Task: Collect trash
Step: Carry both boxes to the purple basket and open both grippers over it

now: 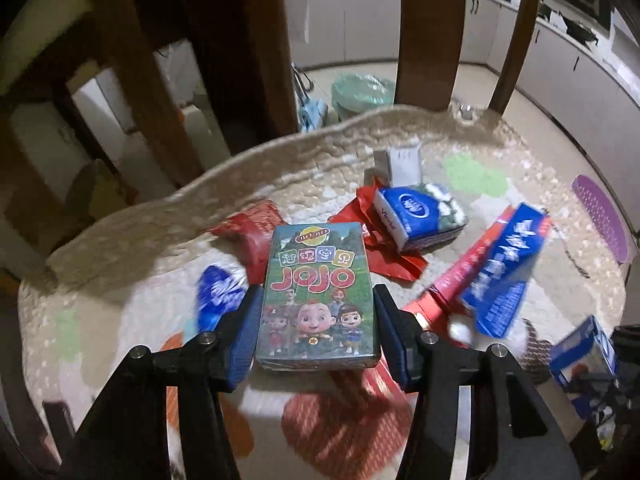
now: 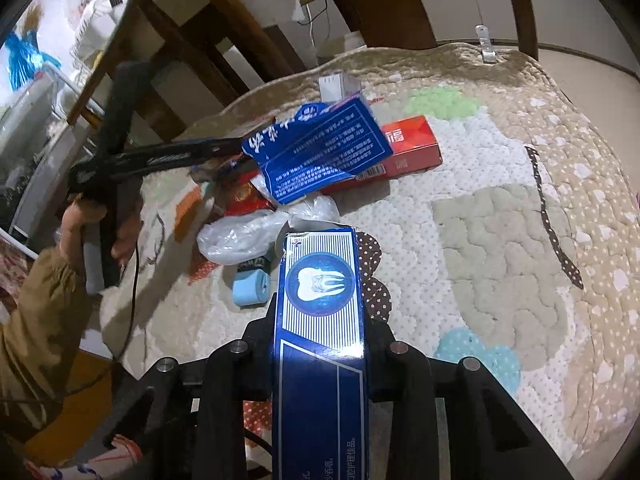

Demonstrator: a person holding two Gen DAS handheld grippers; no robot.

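Both hands are loaded, so the step in hand is the carry-off part of collecting trash. The left hand-held gripper [image 1: 316, 330] is closed onto a cartoon card box [image 1: 318, 296], its blue pads [image 1: 244, 332] pressed against the box's two long sides, and the box appears lifted clear of the quilted cloth [image 1: 500, 152] on the worktop. The right hand-held gripper [image 2: 320, 332] is clamped on a long blue toothpaste box [image 2: 320, 320] with a tooth emblem, which runs straight out between its jaws toward 12 o'clock.

Plenty remains on the cloth. In the left wrist view, a blue tissue pack [image 1: 420, 212] lies on a red bag [image 1: 384, 248] at 1 o'clock from the card box, with a small white carton [image 1: 400, 164] beyond it, and another blue and red box [image 1: 500, 276] at 3 o'clock, blurred. In the right wrist view, a clear plastic bag [image 2: 256, 232] and a light blue roll [image 2: 250, 288] sit just beside the toothpaste box tip at 10 o'clock, and a red carton [image 2: 404, 148] lies farther off at 12 o'clock.

A green-lined bin [image 1: 362, 94] stands on the floor past the worktop's far edge, at 12 o'clock in the left view. The next move, as I judge it, calls for carrying both boxes over that edge, between the chair backs, and letting go only once above the bin's mouth.
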